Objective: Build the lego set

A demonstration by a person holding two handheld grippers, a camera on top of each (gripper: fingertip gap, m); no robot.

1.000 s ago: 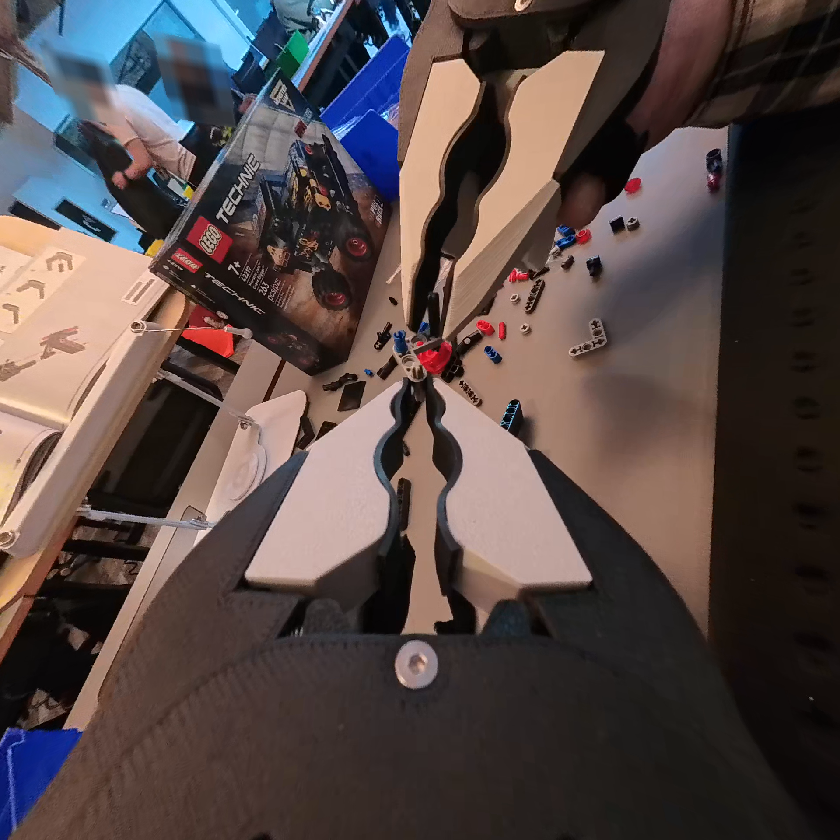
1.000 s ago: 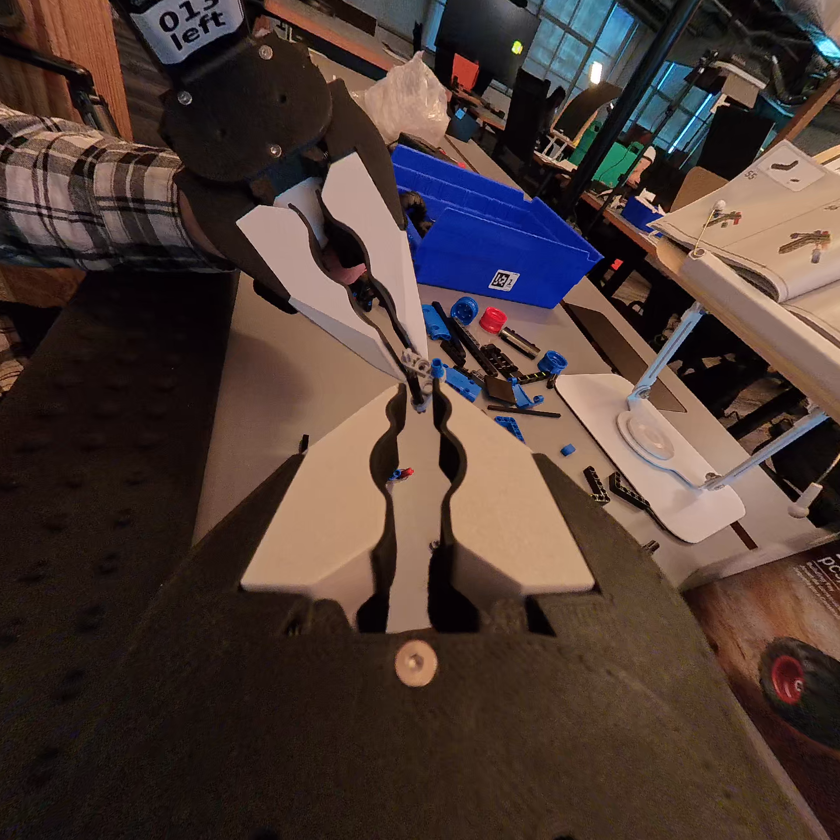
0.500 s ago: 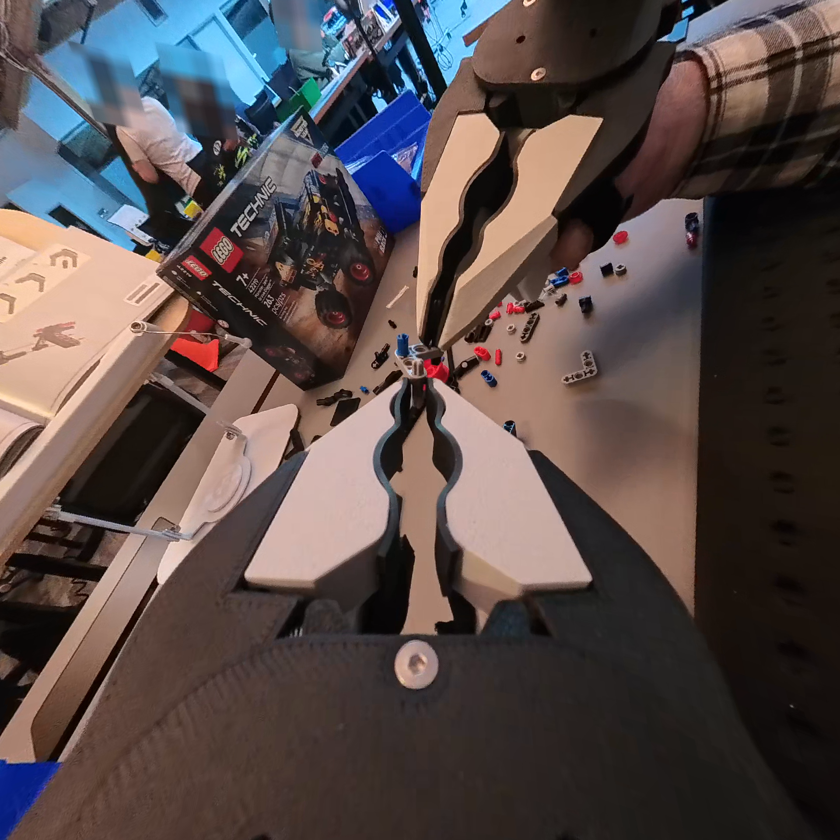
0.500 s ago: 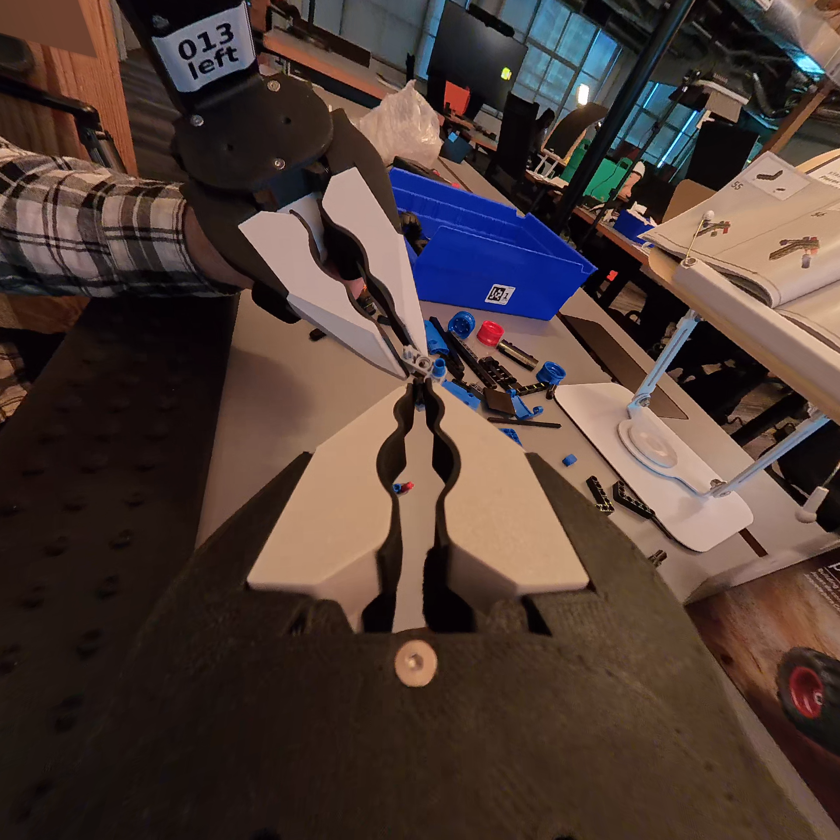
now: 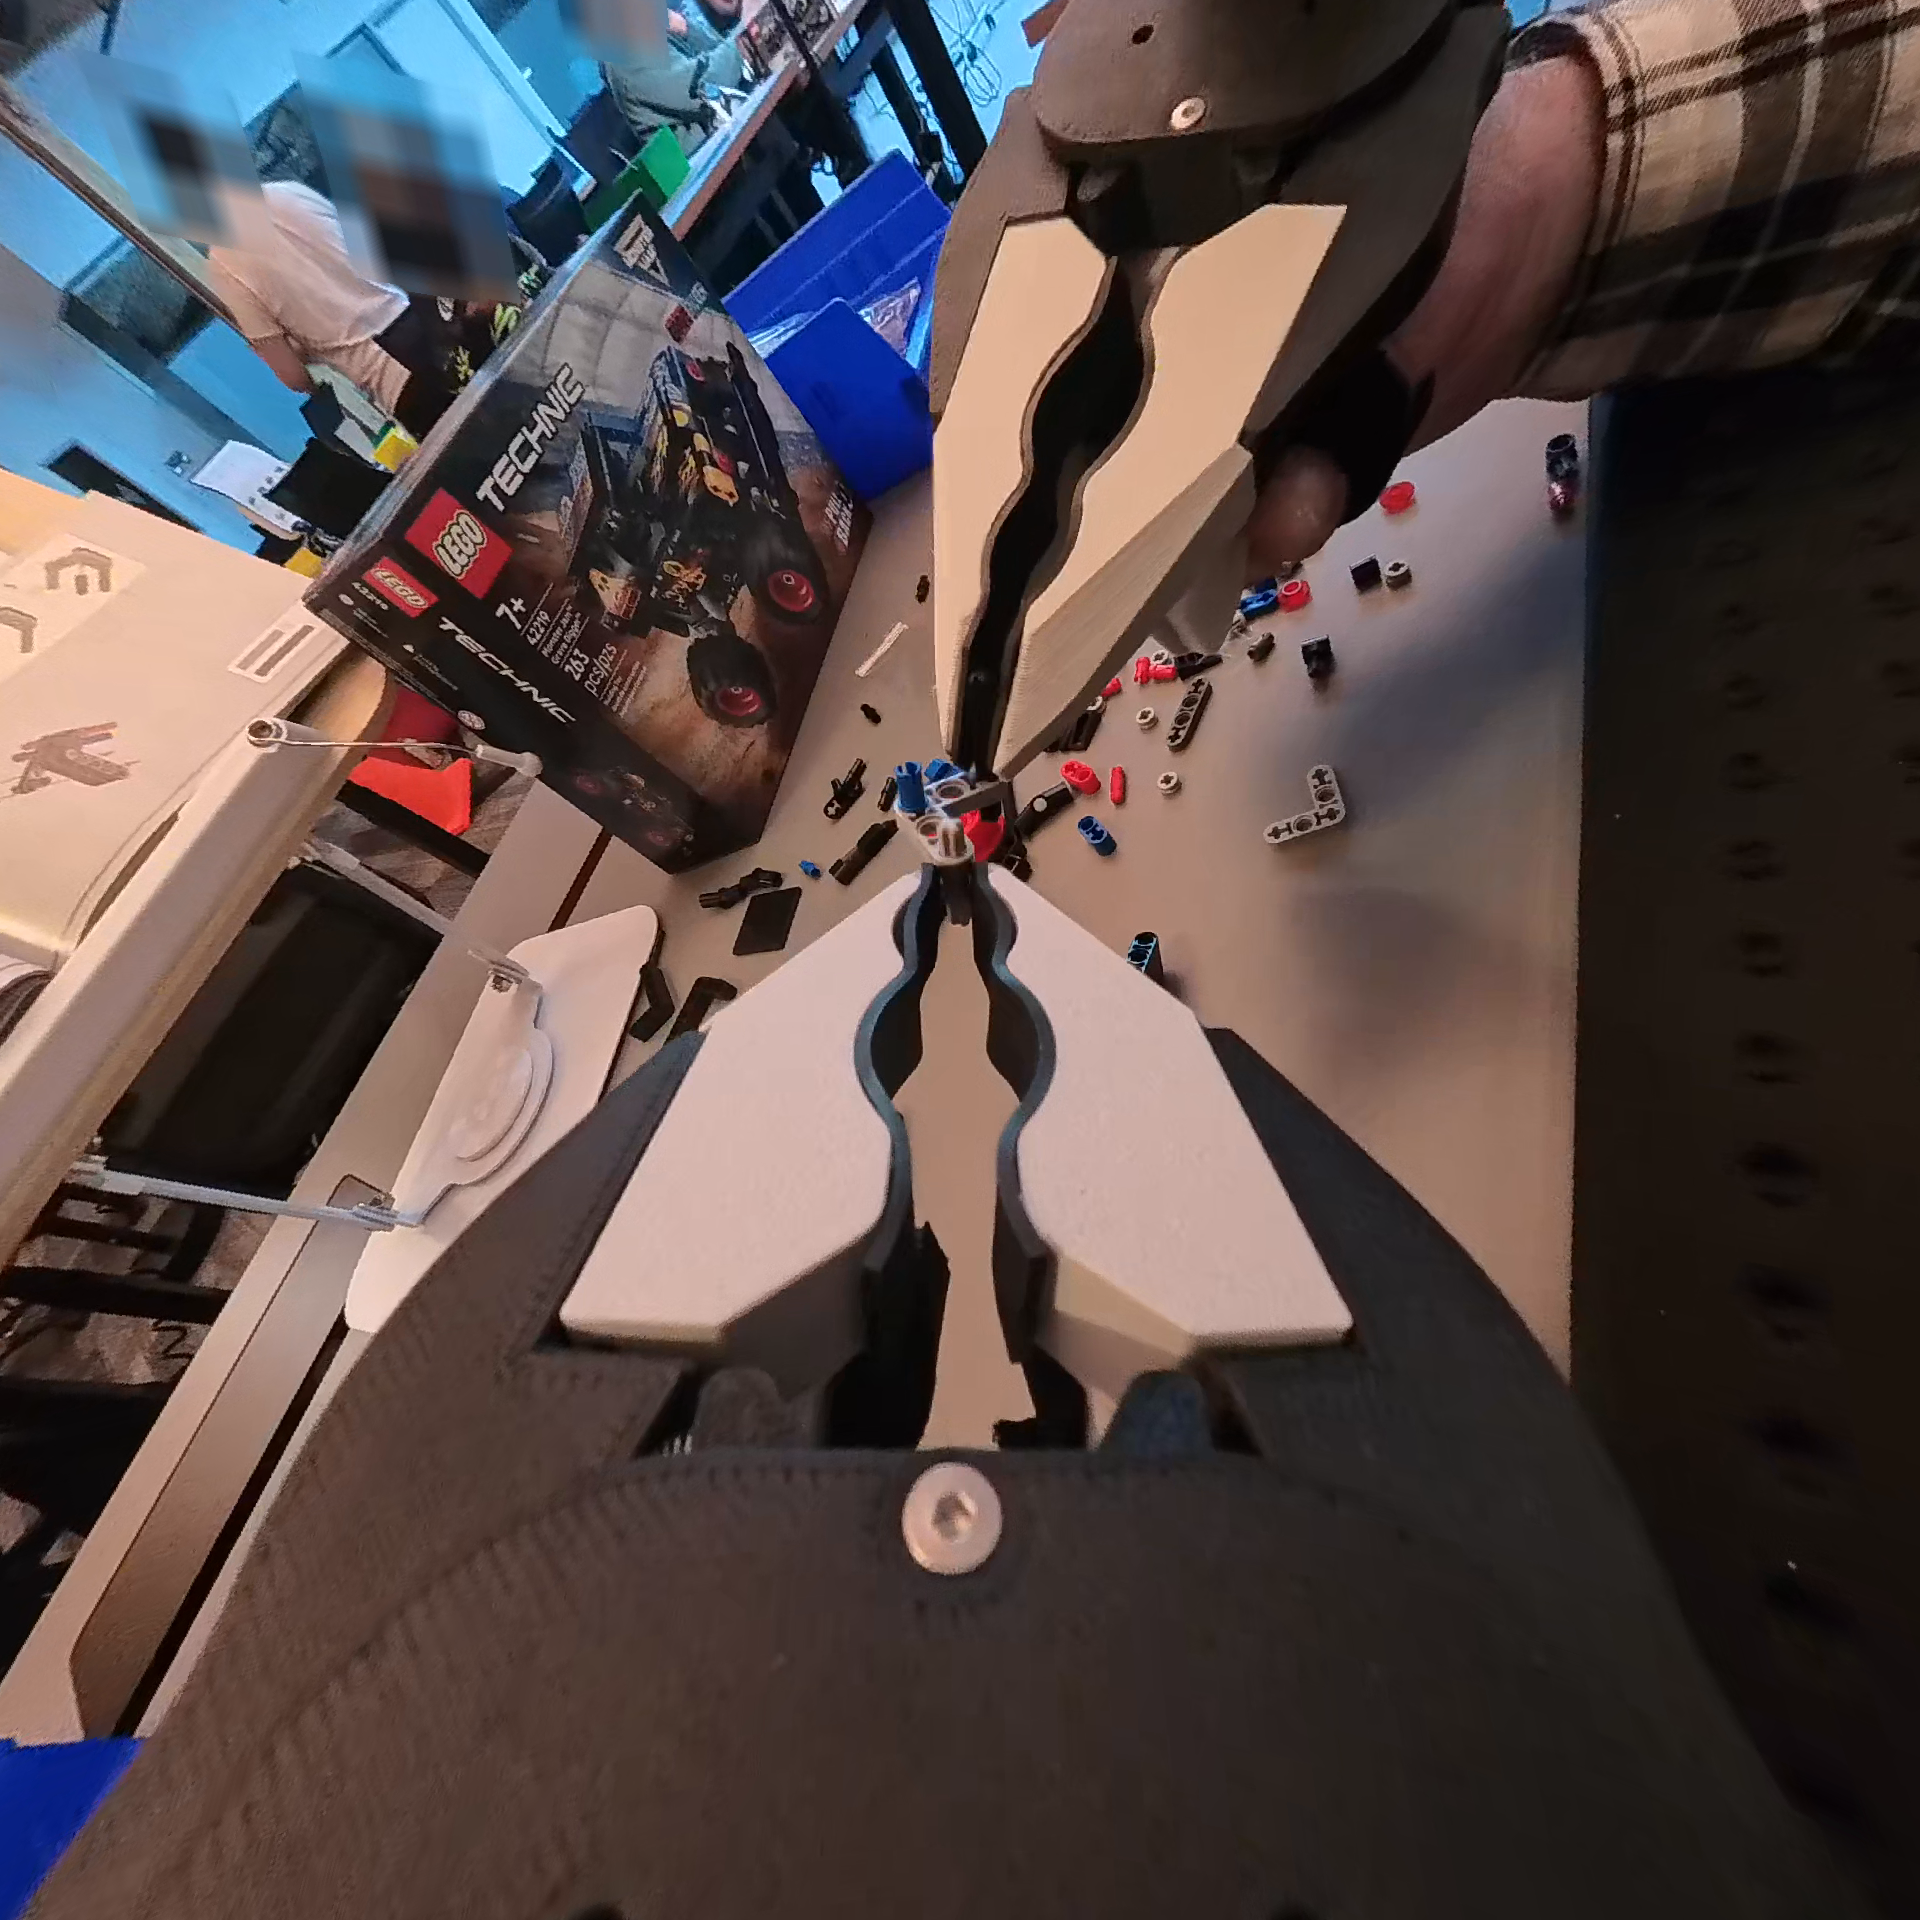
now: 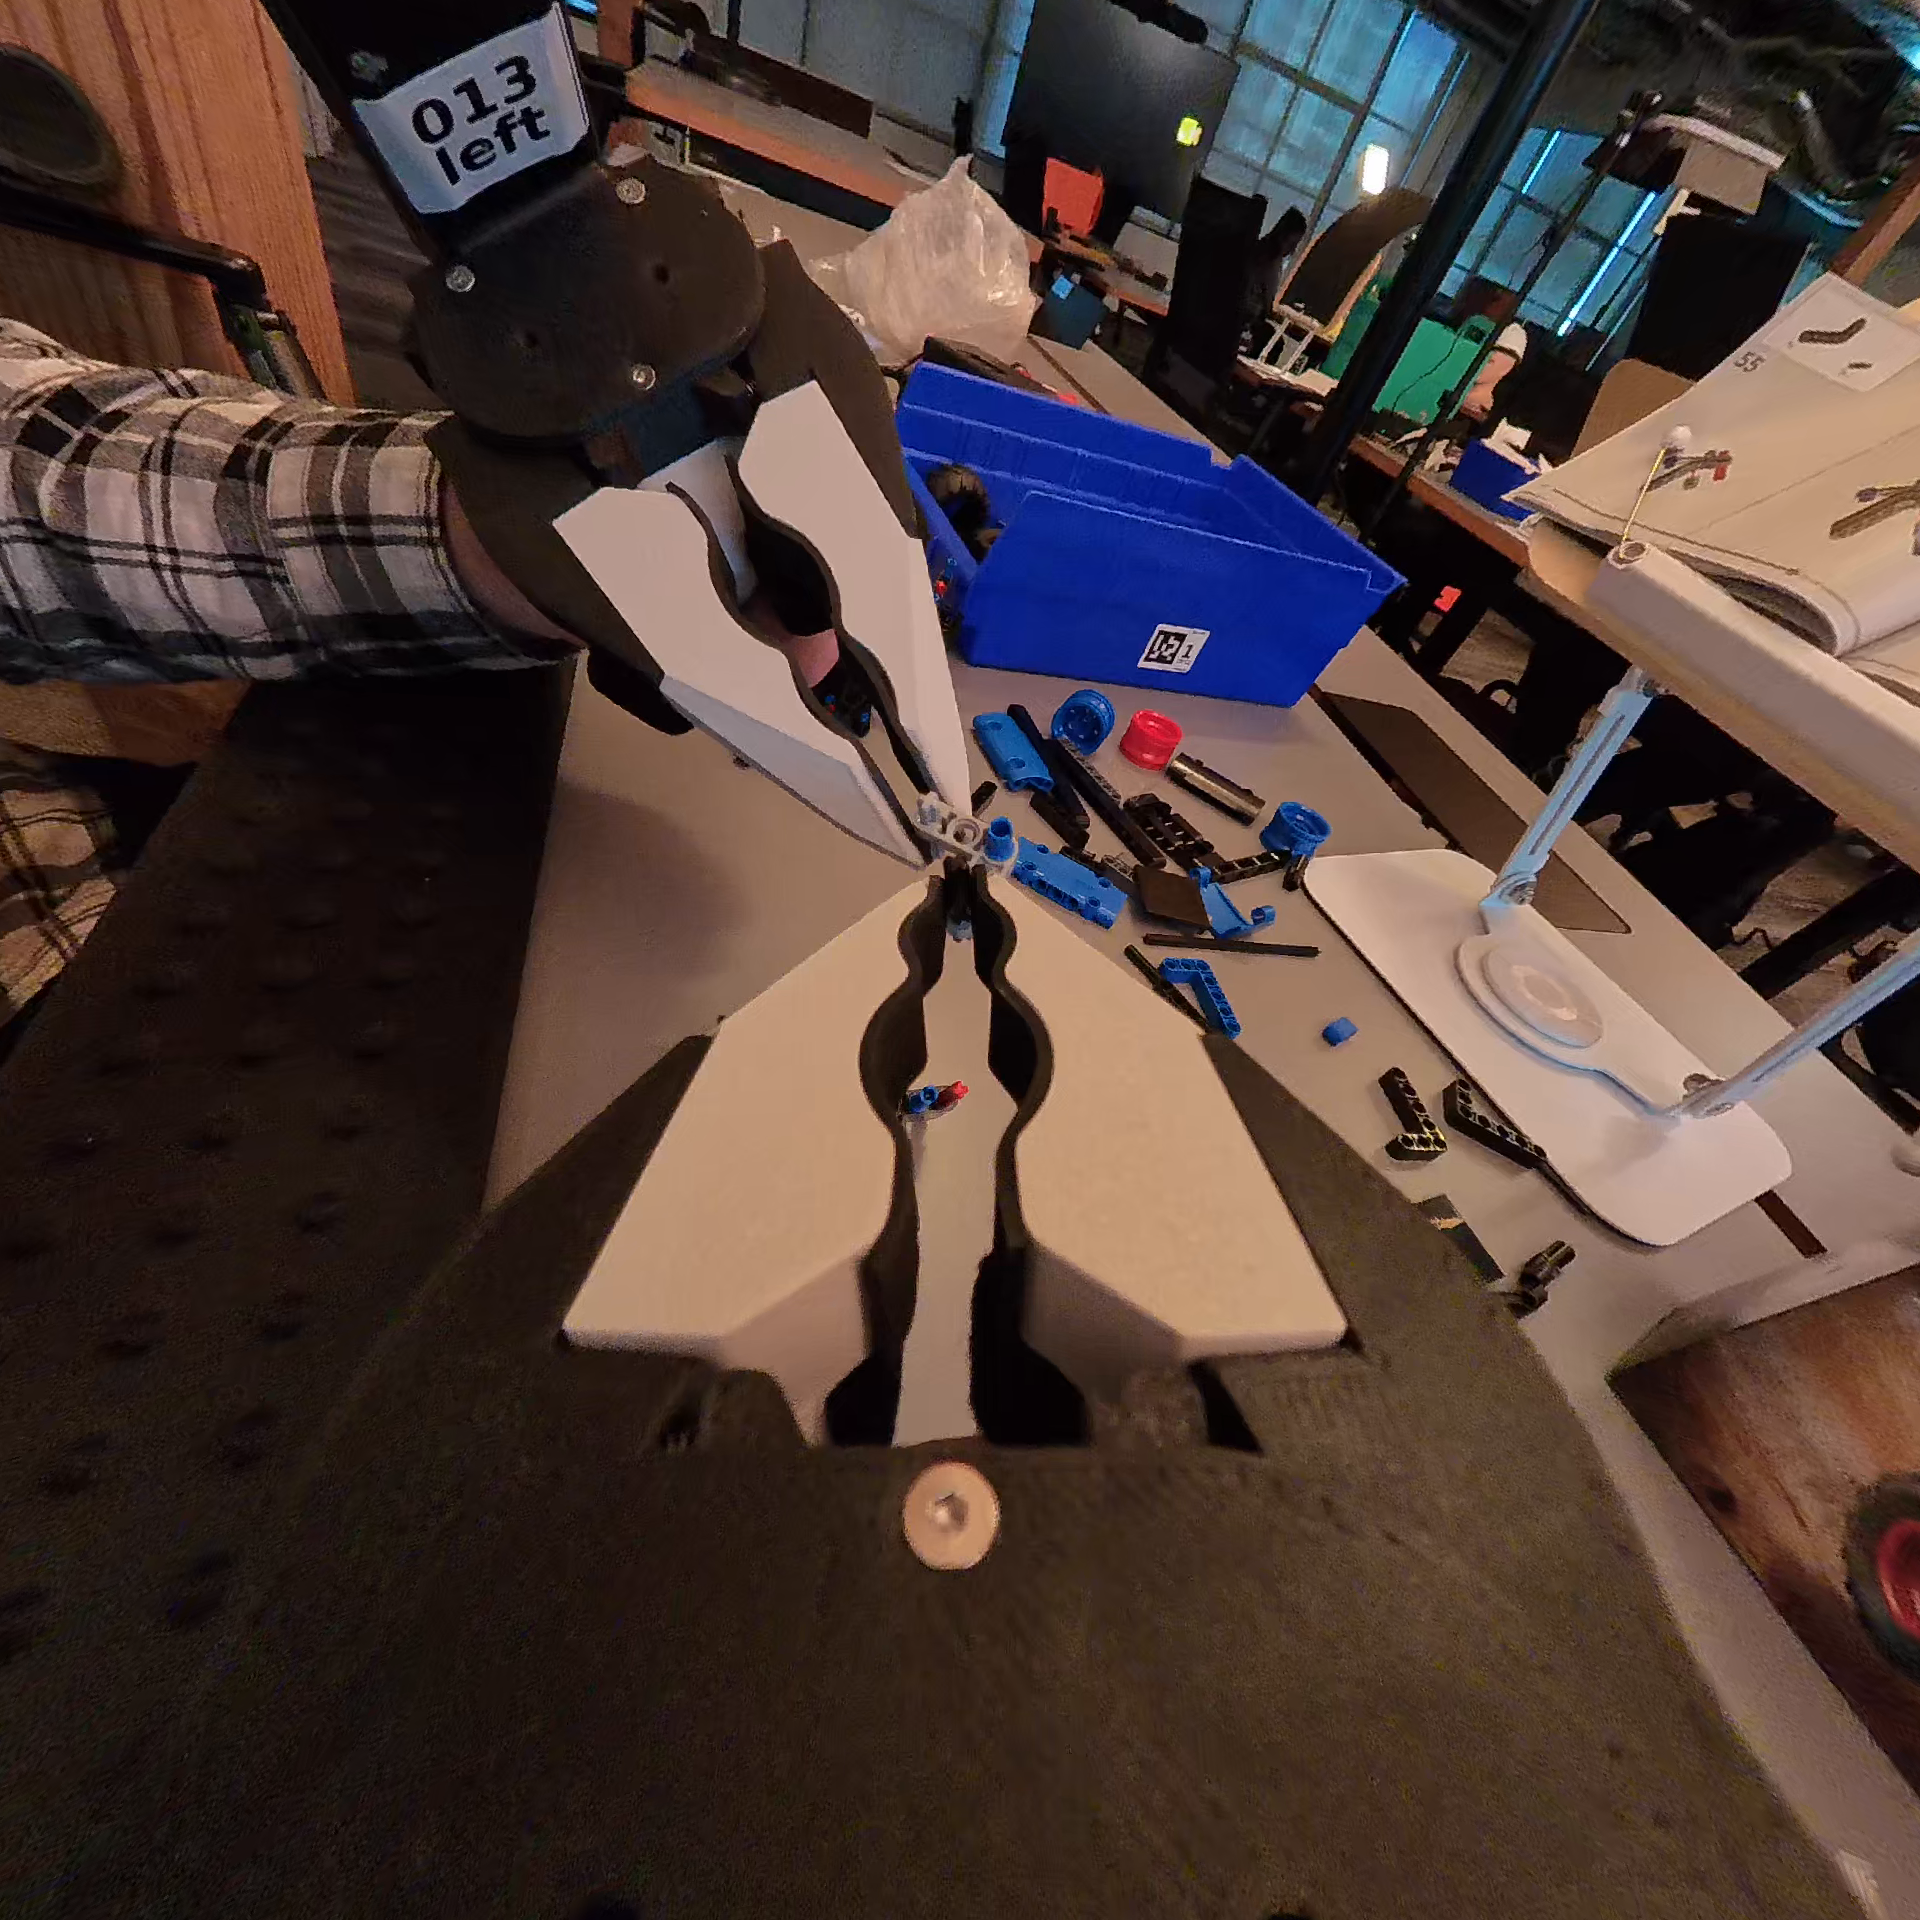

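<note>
While both tips meet, left hand-held gripper (image 5: 948, 896) and right hand-held gripper (image 6: 958, 891) pinch one grey connector (image 5: 938, 821).

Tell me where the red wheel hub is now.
In the right wrist view, the red wheel hub lies on the table before the blue bin, beside a blue wheel hub.

My desk holds a white stand (image 6: 1538, 1049) — its booklet (image 6: 1787, 499) lies open on top. Behind it sits a blue bin (image 6: 1122, 551) — beyond that, a clear bag (image 6: 935, 270).
</note>
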